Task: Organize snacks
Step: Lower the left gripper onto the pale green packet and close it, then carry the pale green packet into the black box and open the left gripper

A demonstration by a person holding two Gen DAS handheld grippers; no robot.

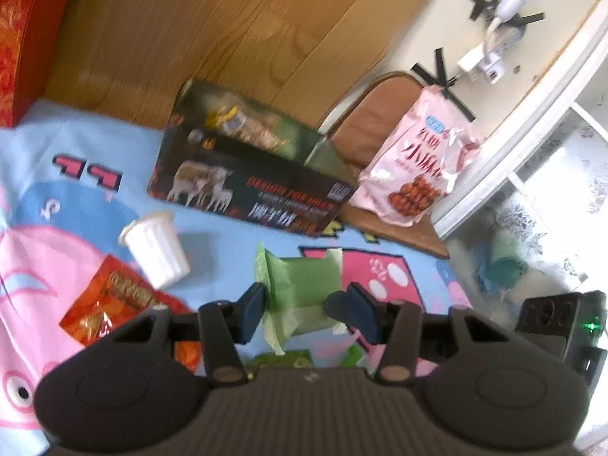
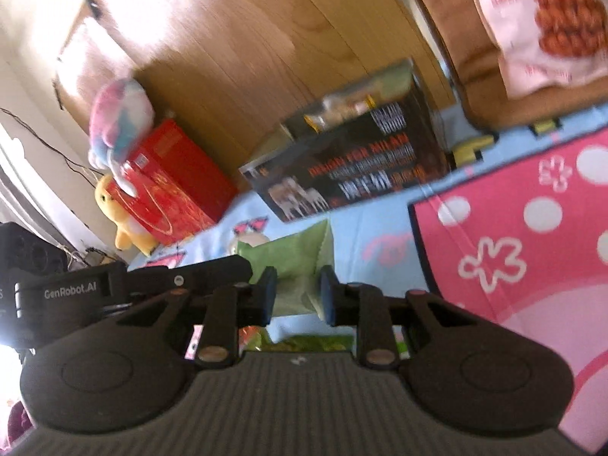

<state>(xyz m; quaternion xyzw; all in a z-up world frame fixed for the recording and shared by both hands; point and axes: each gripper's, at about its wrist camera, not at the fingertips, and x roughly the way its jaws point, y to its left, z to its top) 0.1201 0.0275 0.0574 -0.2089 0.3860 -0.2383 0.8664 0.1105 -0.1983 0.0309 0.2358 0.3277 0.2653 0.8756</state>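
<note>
A green snack packet lies on the cartoon blanket. My left gripper has its blue pads on either side of the packet, apparently closed on it. The same packet shows in the right wrist view, and my right gripper is shut on its near end. A dark open box with snacks inside stands behind it; it also shows in the right wrist view. A white cup and an orange-red snack bag lie to the left.
A pink snack bag leans on a brown cushion at the right. A red box with plush toys stands at the left by the wooden panel. The other gripper's body is close on the left.
</note>
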